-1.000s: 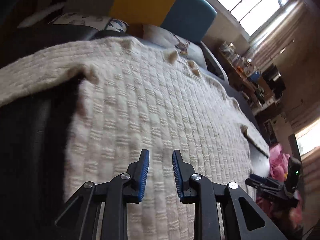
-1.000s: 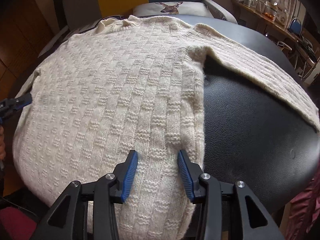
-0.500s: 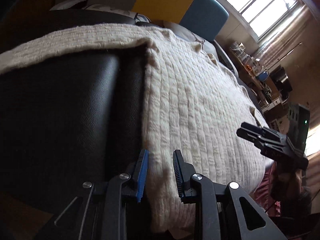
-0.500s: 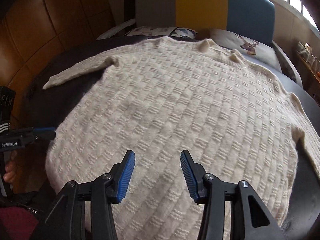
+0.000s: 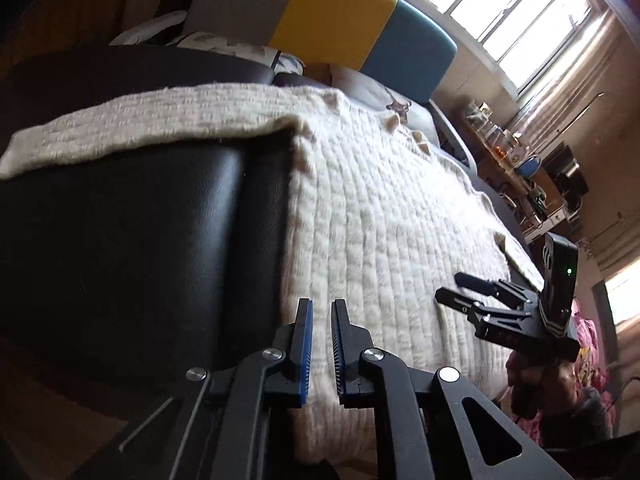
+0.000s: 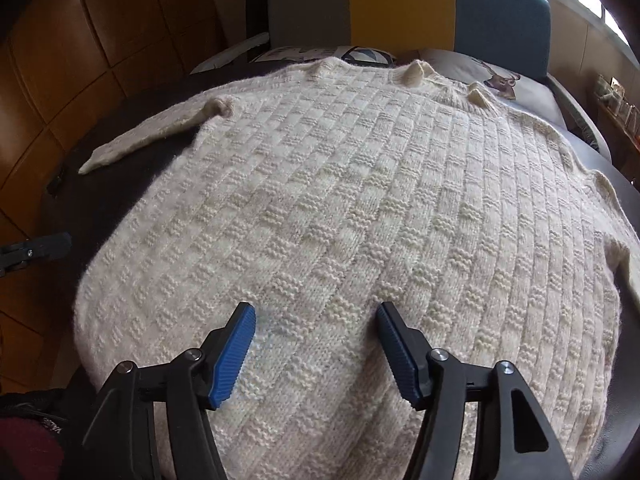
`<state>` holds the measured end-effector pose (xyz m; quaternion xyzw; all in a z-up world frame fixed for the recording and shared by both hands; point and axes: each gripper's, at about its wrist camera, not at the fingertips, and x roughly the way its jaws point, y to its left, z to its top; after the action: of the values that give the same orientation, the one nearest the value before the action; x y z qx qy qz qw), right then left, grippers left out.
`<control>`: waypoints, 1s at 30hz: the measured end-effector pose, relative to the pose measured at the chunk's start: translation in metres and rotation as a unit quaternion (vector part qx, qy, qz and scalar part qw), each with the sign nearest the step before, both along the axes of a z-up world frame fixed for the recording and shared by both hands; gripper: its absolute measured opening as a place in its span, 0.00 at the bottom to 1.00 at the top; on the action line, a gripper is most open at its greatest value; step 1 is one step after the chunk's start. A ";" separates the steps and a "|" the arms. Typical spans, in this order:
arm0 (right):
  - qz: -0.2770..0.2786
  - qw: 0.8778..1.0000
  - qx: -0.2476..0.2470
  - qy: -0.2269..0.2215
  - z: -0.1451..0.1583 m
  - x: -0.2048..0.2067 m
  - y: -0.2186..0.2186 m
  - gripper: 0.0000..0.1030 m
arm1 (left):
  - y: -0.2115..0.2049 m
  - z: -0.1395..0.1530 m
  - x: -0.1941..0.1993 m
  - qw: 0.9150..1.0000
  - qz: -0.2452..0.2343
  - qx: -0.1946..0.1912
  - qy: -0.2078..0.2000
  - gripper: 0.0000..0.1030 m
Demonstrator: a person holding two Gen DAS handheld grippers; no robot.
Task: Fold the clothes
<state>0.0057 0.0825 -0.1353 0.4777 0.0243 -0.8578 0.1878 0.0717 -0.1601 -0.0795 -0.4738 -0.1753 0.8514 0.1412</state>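
Gripping the hem cleanly is the job here, I judge: each tool should bite through both knit layers at a bottom corner, close together in timing, so the sweater (image 6: 344,208) lifts evenly instead of stretching on one side.

Nearest in the left wrist view, the left gripper (image 5: 320,344) sits at the sweater's lower left corner, its jaws nearly together with only a thin slit between; the knit edge lies right at that slit, but whether any cloth is pinched I cannot tell. Nearest in the right wrist view, the right gripper (image 6: 316,356) has its jaws spread wide, empty, low over the hem near the middle of the body, the fabric lying between and beyond the tips.

Farther on, the sweater lies flat and face-up on a black leather surface (image 5: 120,240), one sleeve (image 6: 148,140) stretched out to the left, the collar toward the pillows (image 6: 500,76) and the striped headboard (image 6: 400,4).
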 end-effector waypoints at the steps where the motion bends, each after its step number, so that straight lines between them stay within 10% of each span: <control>1: -0.001 1.000 -0.010 0.000 0.005 -0.003 0.001 0.63 | 0.003 0.003 -0.007 1.000 0.000 -0.001 0.006 0.11; 9: -0.024 0.999 -0.016 0.014 0.028 -0.049 0.011 0.66 | 0.059 0.019 -0.093 0.996 -0.062 -0.047 0.046 0.12; 19: -0.086 0.995 -0.036 0.022 0.024 -0.122 0.037 0.67 | 0.062 0.013 -0.245 0.999 0.000 0.034 0.008 0.12; 30: -0.130 0.991 -0.014 0.026 0.006 -0.192 0.064 0.68 | 0.076 -0.046 -0.356 0.997 0.037 -0.055 -0.042 0.12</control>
<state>-0.1861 0.1465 -0.1293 0.4519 -0.0455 -0.8872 0.0810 -0.2848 -0.0844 -0.1253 -0.5096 -0.1520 0.8435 0.0757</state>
